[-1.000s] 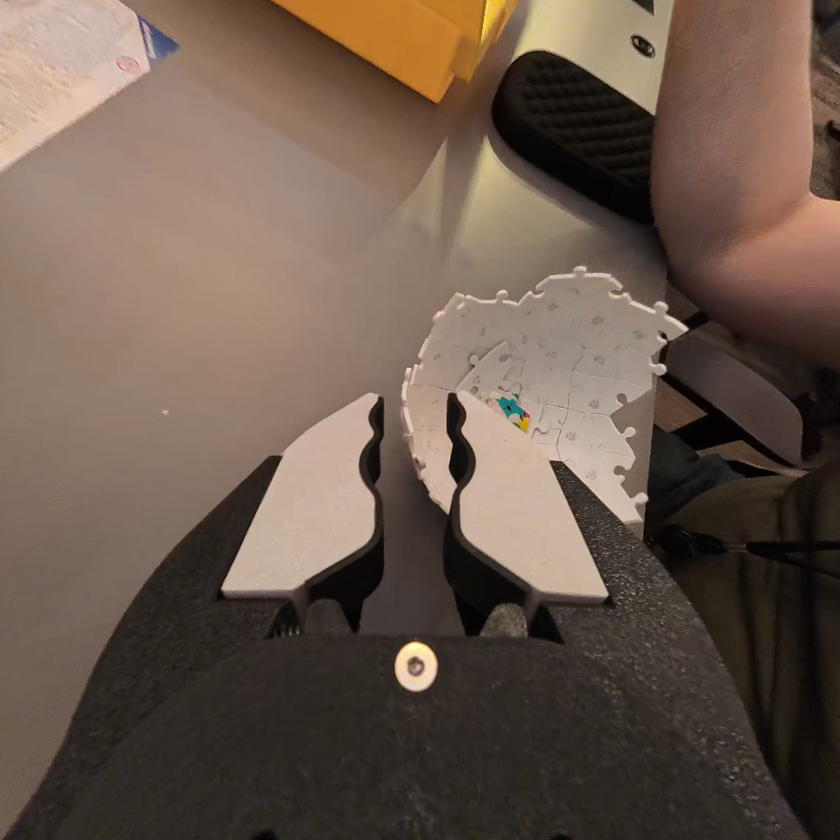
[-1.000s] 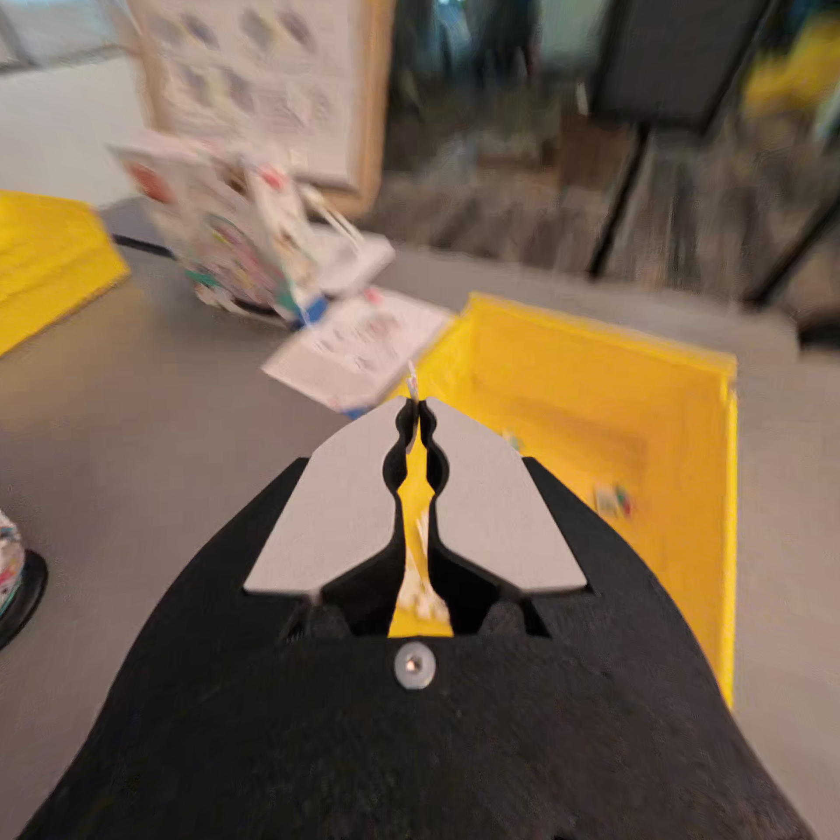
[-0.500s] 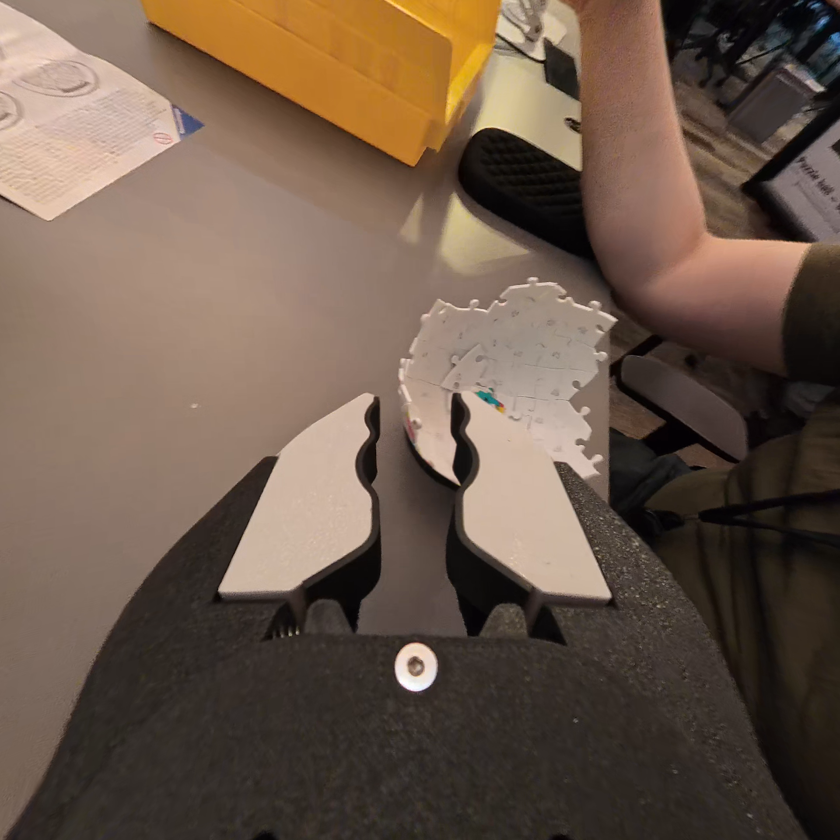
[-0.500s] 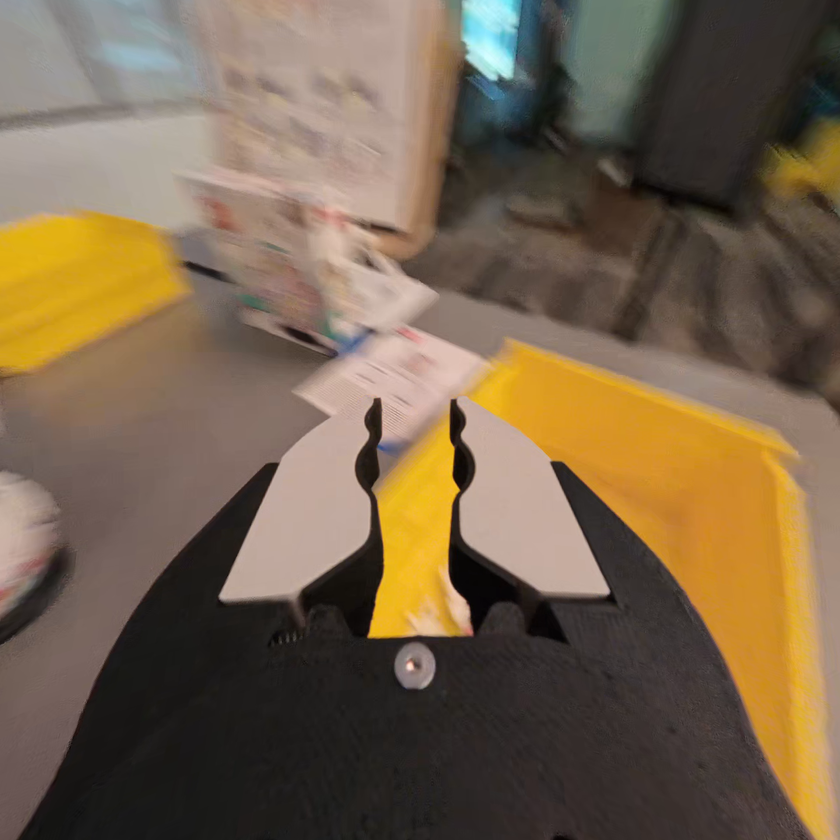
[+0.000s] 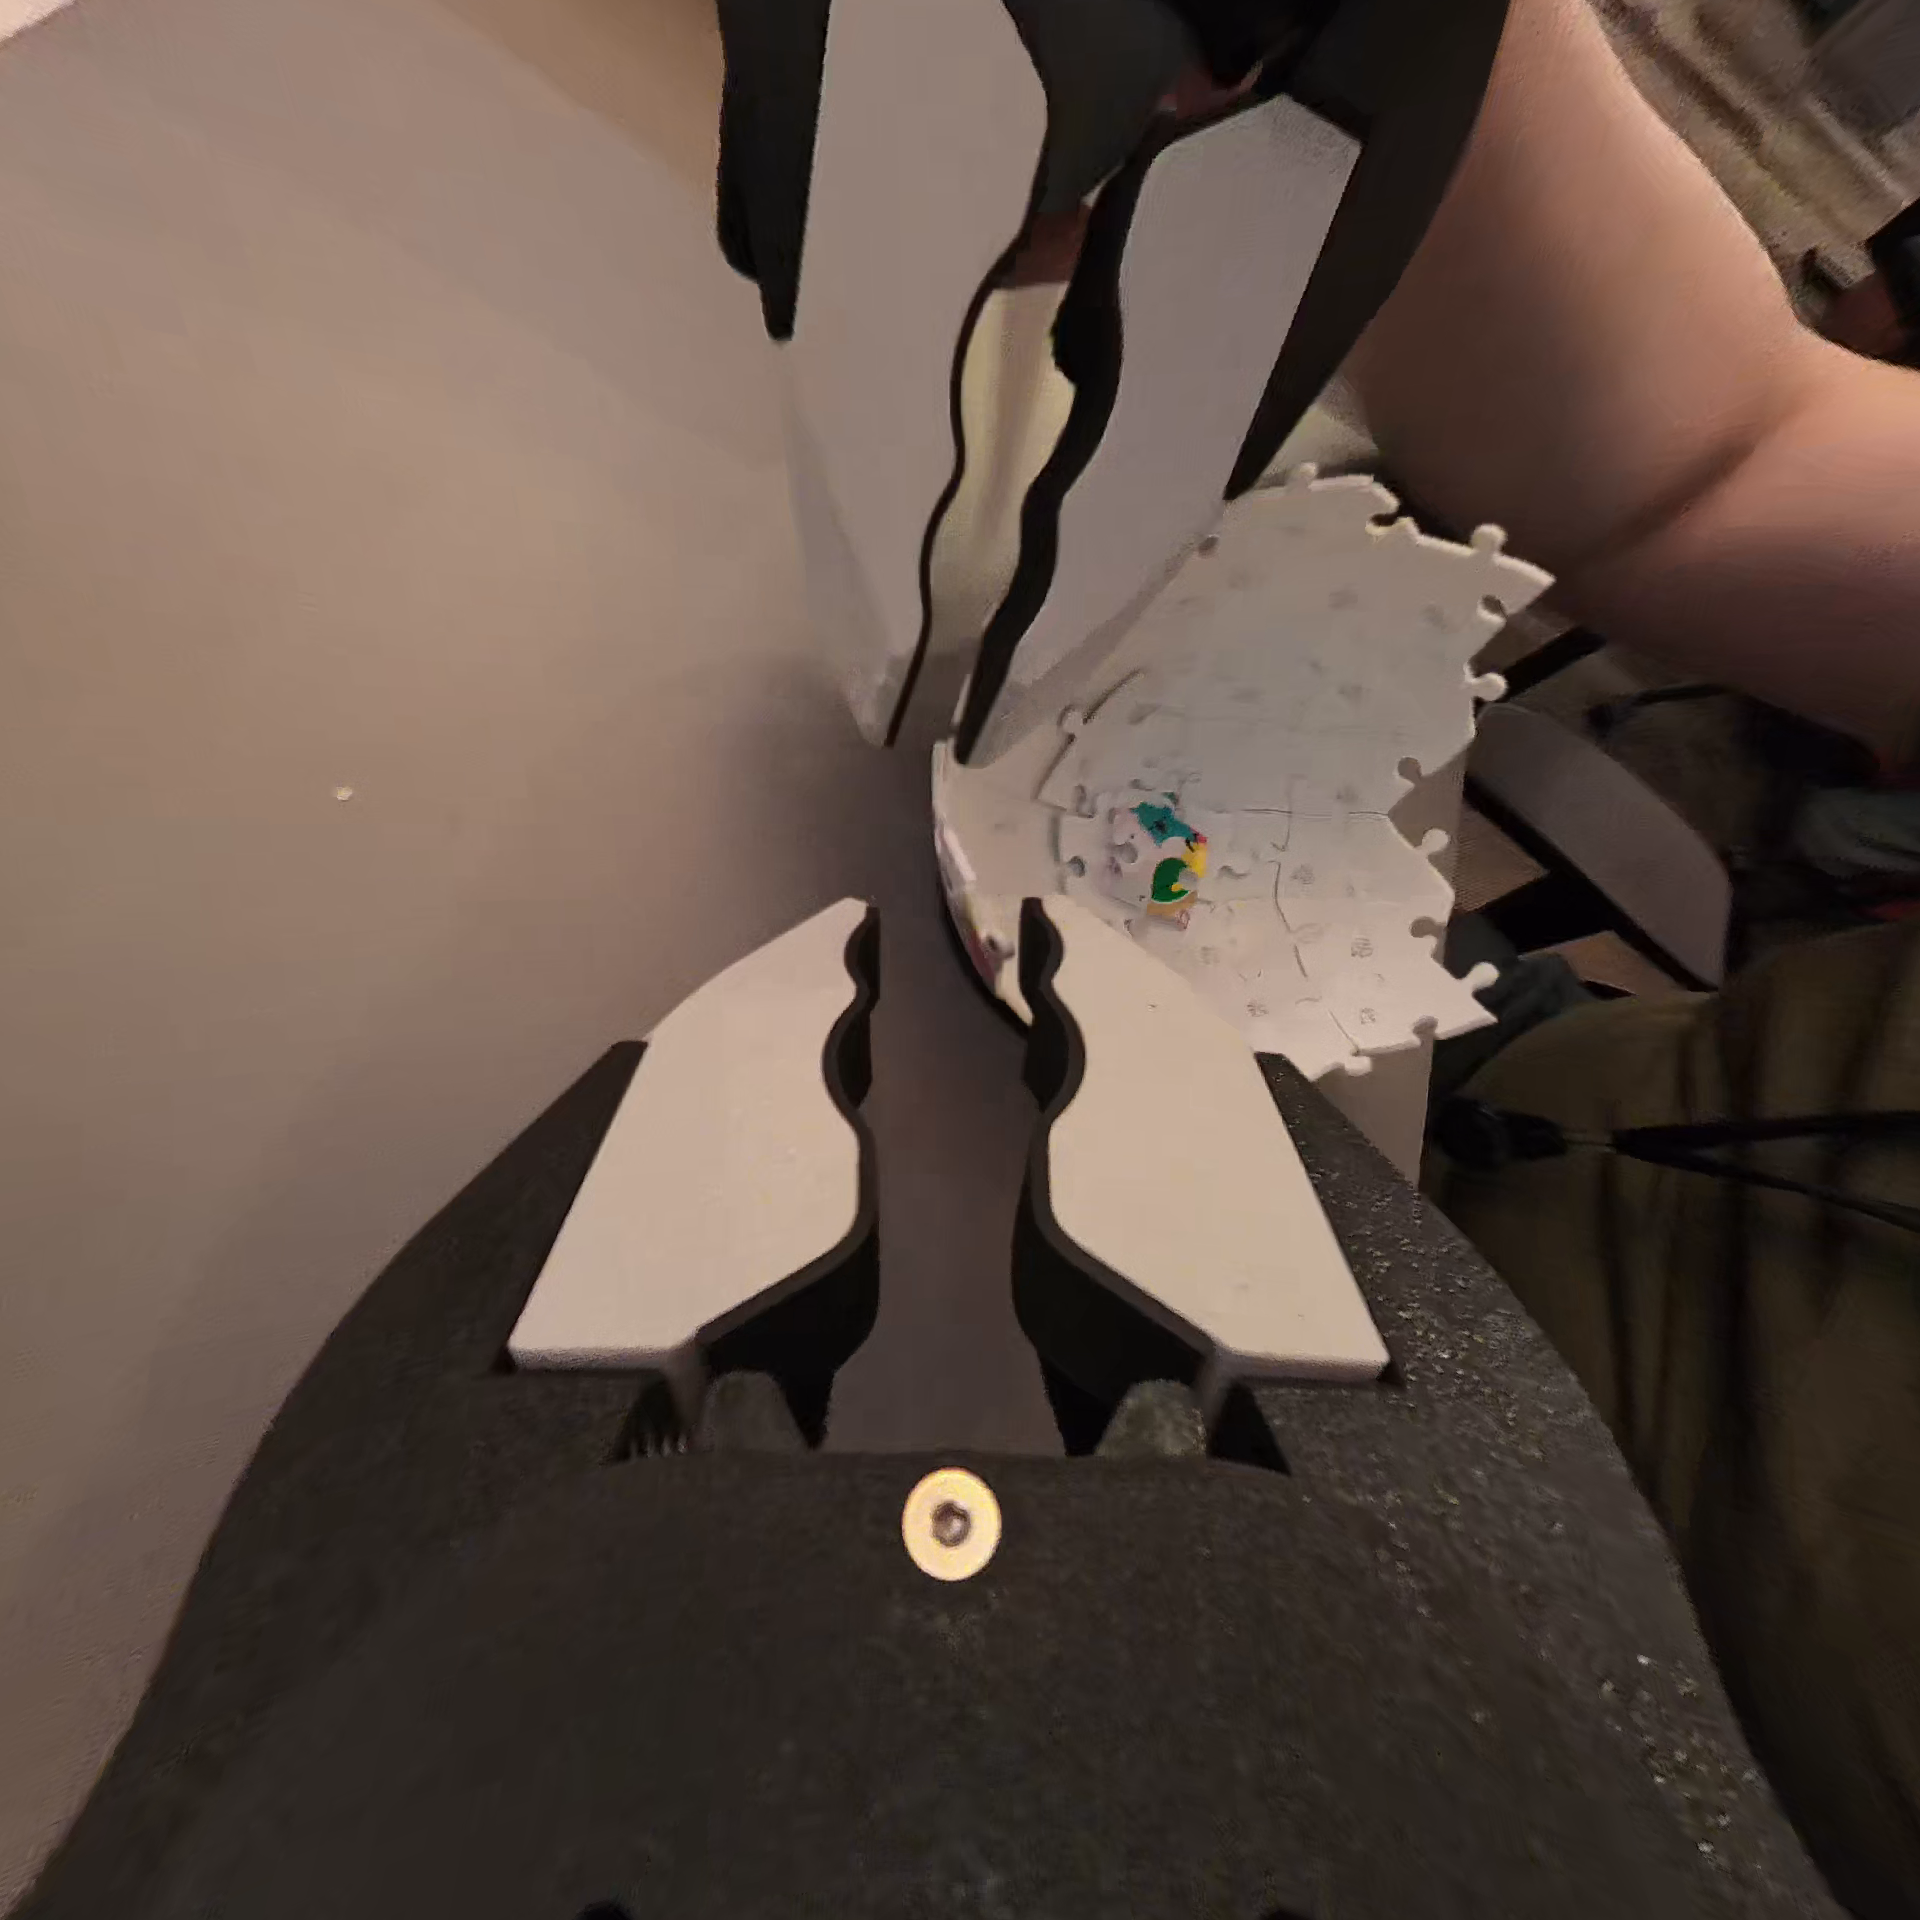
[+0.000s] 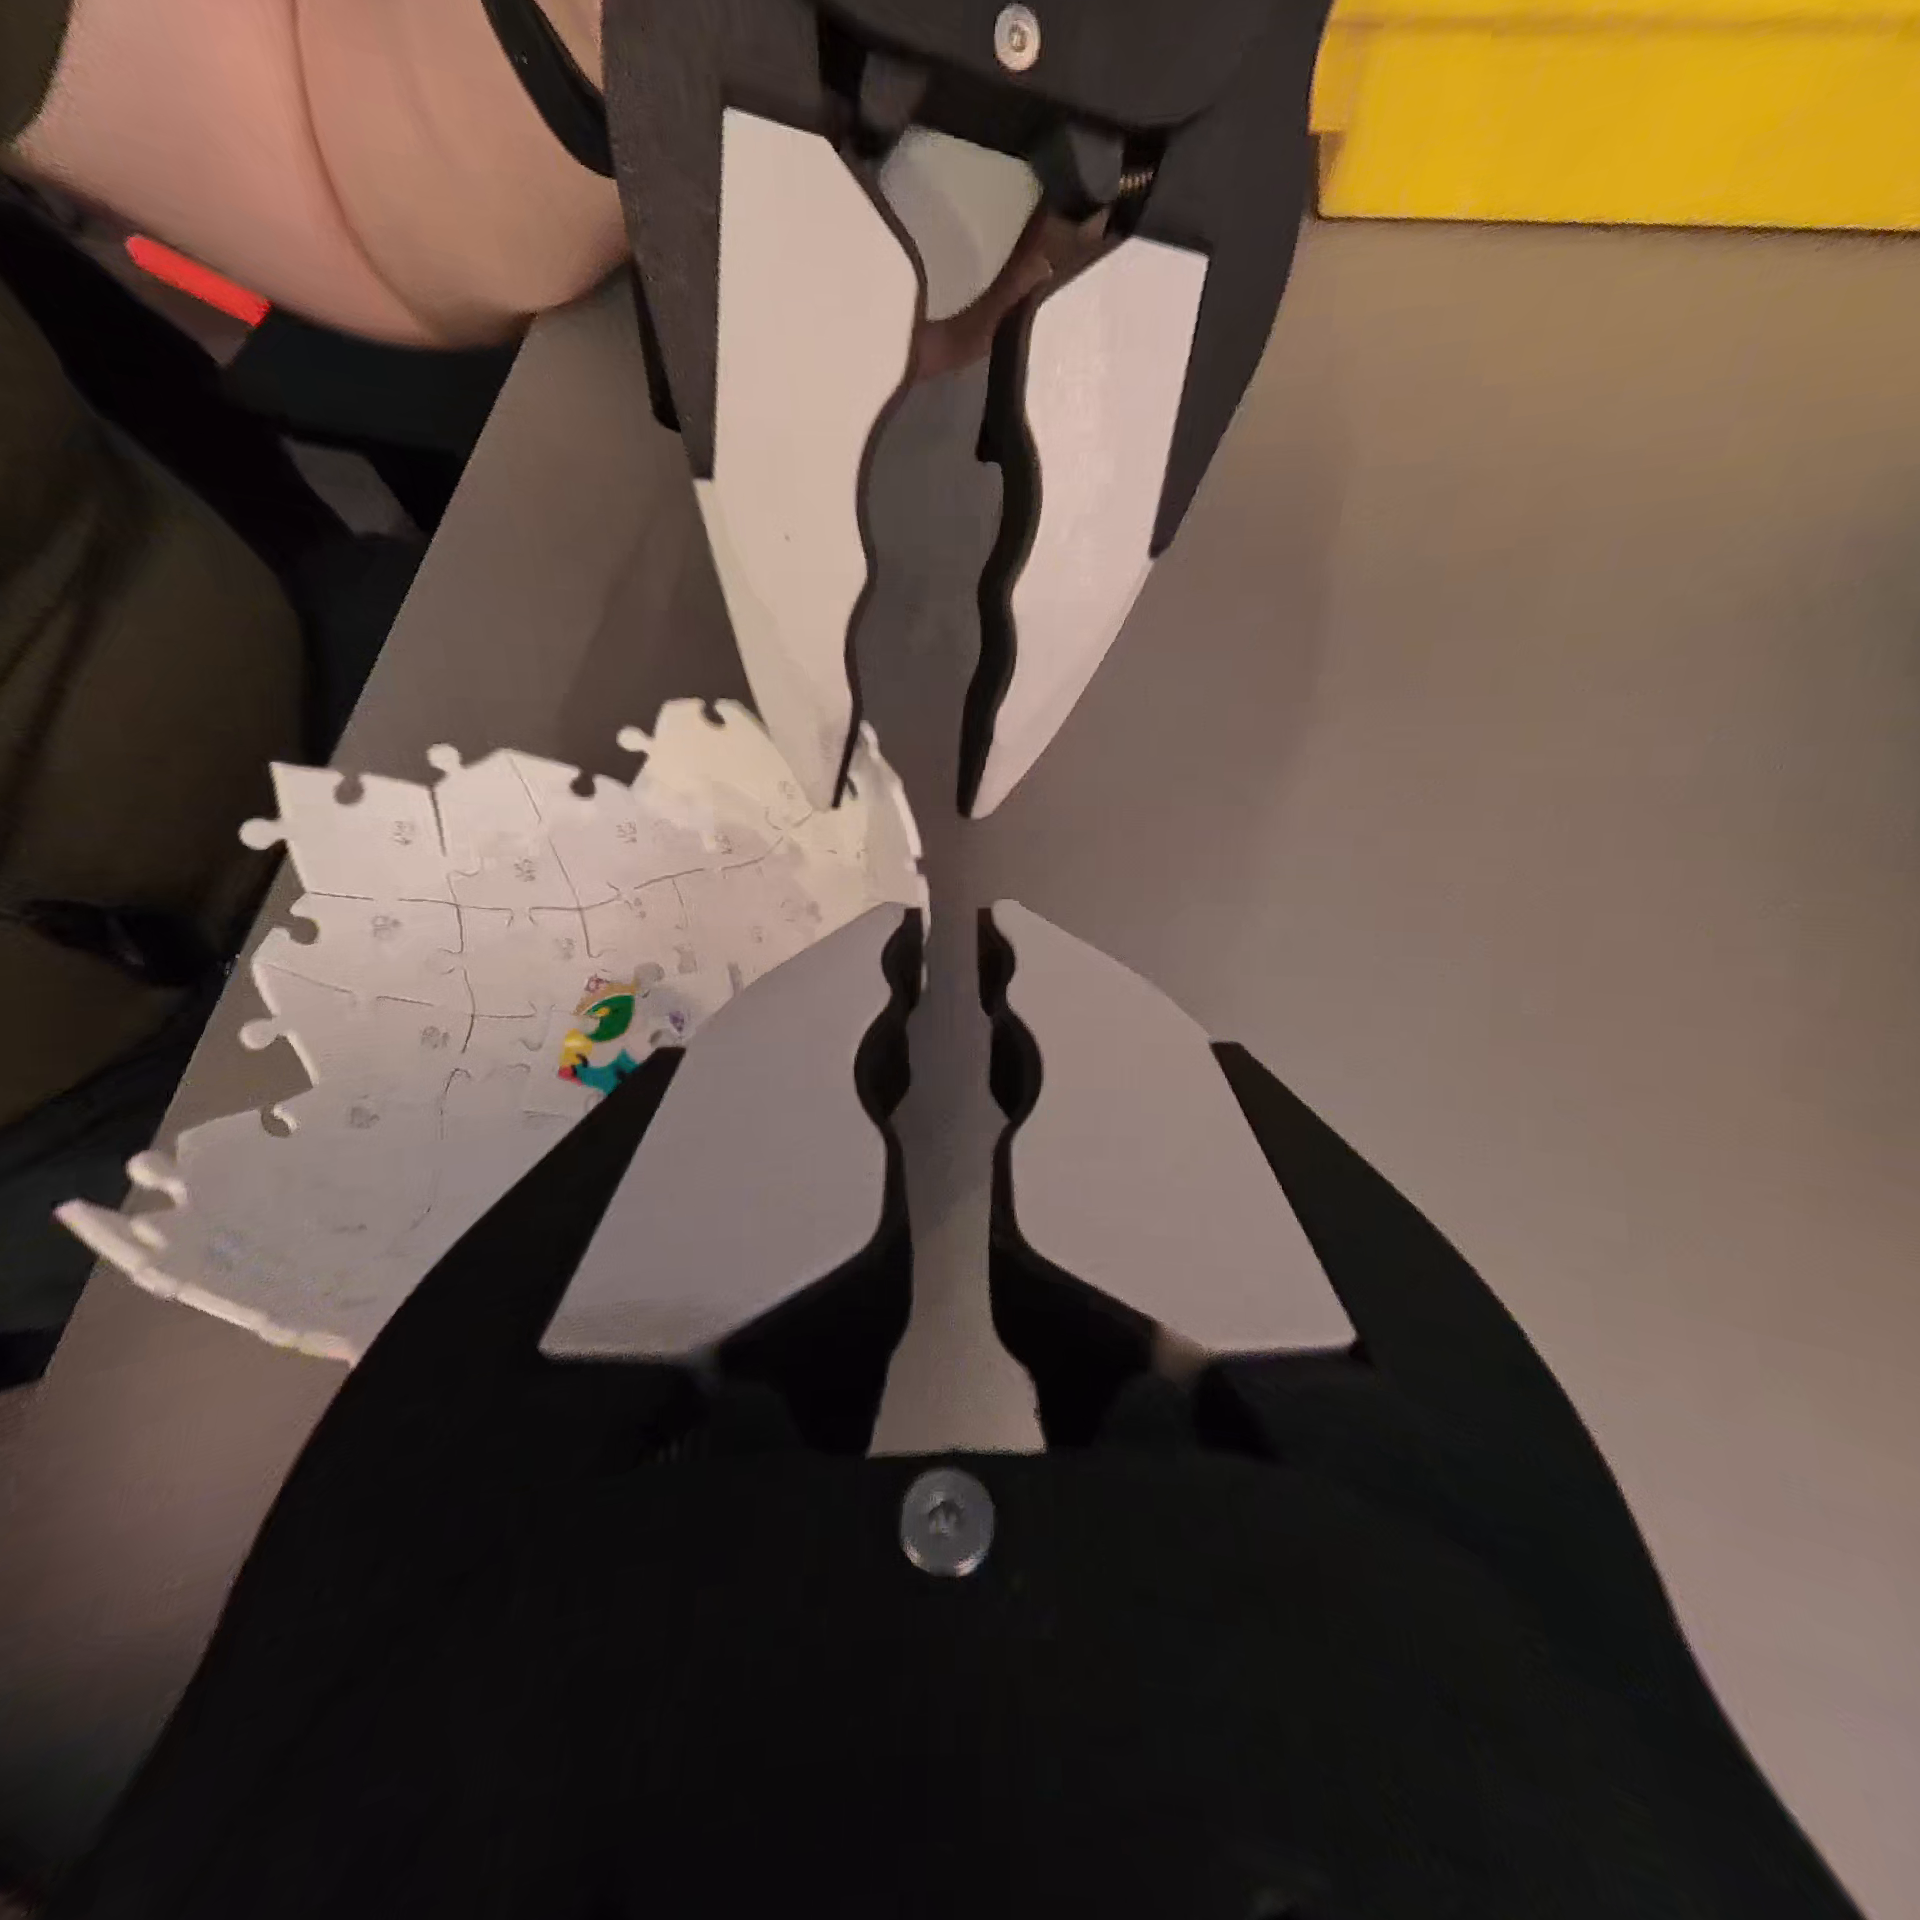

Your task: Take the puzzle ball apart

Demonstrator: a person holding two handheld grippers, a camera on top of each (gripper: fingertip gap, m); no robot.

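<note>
1. My left gripper (image 5: pixel 945 914) points forward and down over the grey table (image 5: pixel 416 623), its jaws parted with nothing between them. Only table surface shows in the gap.
2. Its right fingertip (image 5: pixel 1039 935) sits at the near left rim of the puzzle ball (image 5: pixel 1278 790). I cannot tell whether it touches.
3. The puzzle ball is a half-open white shell of joined pieces with a jagged, knobbed edge. It stands near the right edge of the table, hollow side up. A small patch of green, teal and yellow shows deep inside it.
4. My right gripper (image 5: pixel 925 738) reaches in from the far side, facing the left one tip to tip. Its jaws stand slightly apart and hold nothing.
5. In the right wrist view the shell (image 6: pixel 436 935) lies left of my right gripper (image 6: pixel 951 914), whose left finger covers part of the bowl.
6. In that view the left gripper (image 6: pixel 899 805) hangs in from the top with one fingertip (image 6: pixel 821 769) over the far rim of the shell.
7. A bare forearm (image 5: pixel 1662 416) crosses the right of the left wrist view, above and behind the shell.
8. A yellow bin (image 6: pixel 1610 114) sits at the far right of the table in the right wrist view.
</note>
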